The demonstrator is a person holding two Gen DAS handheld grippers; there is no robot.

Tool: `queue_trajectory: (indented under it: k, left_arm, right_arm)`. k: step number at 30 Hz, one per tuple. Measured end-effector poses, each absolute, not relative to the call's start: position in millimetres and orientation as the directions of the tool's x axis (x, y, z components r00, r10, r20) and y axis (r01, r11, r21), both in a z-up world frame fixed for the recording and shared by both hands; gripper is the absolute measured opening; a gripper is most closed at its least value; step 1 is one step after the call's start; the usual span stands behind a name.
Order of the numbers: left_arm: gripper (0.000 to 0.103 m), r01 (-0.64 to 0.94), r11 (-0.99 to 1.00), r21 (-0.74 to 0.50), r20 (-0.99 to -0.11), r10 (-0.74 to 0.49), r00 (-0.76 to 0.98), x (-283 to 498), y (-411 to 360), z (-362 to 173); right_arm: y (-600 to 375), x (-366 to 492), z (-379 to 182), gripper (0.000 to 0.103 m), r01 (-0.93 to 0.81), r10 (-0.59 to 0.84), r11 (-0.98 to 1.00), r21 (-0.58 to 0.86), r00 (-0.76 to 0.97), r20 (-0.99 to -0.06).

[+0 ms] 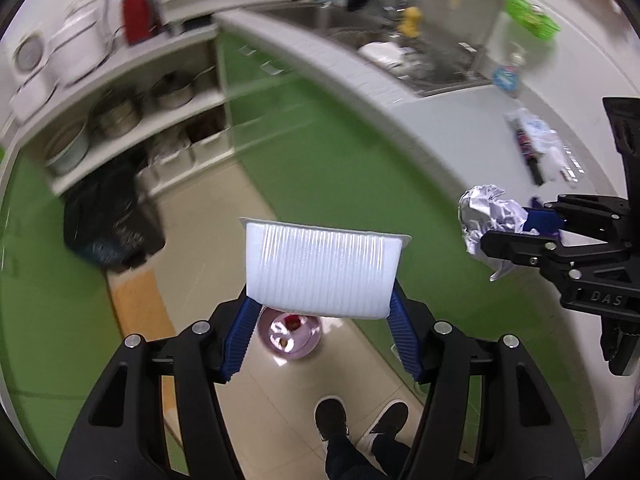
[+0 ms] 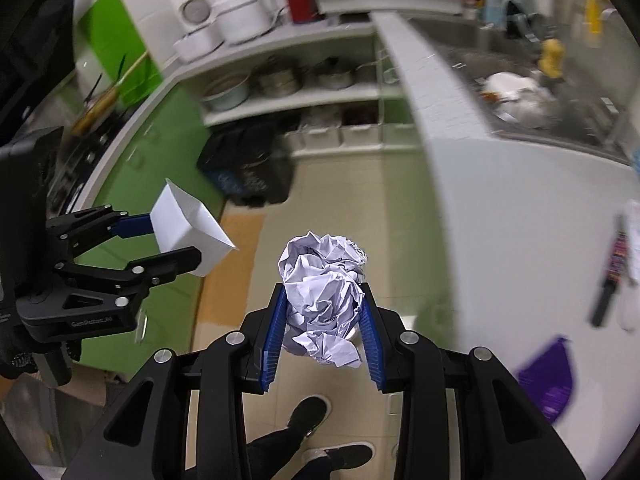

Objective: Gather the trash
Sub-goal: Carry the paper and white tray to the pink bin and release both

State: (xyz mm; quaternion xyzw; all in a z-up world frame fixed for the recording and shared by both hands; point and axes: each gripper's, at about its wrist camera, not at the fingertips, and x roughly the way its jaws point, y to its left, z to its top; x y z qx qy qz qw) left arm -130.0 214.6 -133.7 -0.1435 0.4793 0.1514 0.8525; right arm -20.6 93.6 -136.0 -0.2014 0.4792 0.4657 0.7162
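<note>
- Two hand-held grippers raised over the kitchen floor [image 1: 280, 392], each clamped on one piece of trash.
- Left hand-held gripper [image 1: 320, 312]: blue ribbed pads [image 1: 240, 340] pressed against both ends of a white plastic tub [image 1: 320, 272]; thin, translucent, finely fluted wall, rolled rim uppermost, boxy with rounded corners. Same tub from the right wrist view [image 2: 188, 236], tilted, held well clear of the bench.
- Right hand-held gripper [image 2: 324, 320]: pads squeezing a crumpled paper ball [image 2: 324, 284]; pale, sharply creased, lumpy, spilling out above and below the fingers. Looks silvery from the left wrist view [image 1: 488, 220]. Dark print on one fold, unreadable.
- Below the tub, a round pinkish bin [image 1: 290, 334] on beige floor tiles, glossy liner, some scraps inside.
- Black shoes [image 1: 360, 420] of the person just behind the bin.
- Open aisle between green cabinet fronts [image 1: 340, 152] and open shelves with metal pots [image 1: 172, 92]; black bag [image 1: 108, 216] slumped at the shelf foot, narrowing the far end.
- Pale grey bench [image 1: 460, 128] with rounded front edge to the right; steel sink [image 1: 424, 60] set into it, full of dishes.
- More litter near the bench edge: clear plastic wrapper [image 1: 548, 140] beside a dark-handled knife [image 1: 530, 152]; purple plastic piece [image 2: 548, 376].
- "DAS" embossed on the right gripper's black body; other lettering too blurred.
</note>
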Motion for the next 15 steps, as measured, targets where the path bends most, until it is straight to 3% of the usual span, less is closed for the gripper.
queue_trajectory:
  k: [5,15]
  left_arm:
    - [0.061,-0.449,0.887,-0.109,-0.880,0.125,0.459,-160,250,-179]
    - [0.061,-0.496,0.857,-0.142,-0.915,0.078,0.396,-183,294,-332]
  right_arm:
    - [136,-35,-192,0.034,-0.881,0.433,0.437,0.179,0.032,-0.901]
    - [195,-52,-377,0.034,-0.900,0.334,0.384,0.204,-0.070,-0.940]
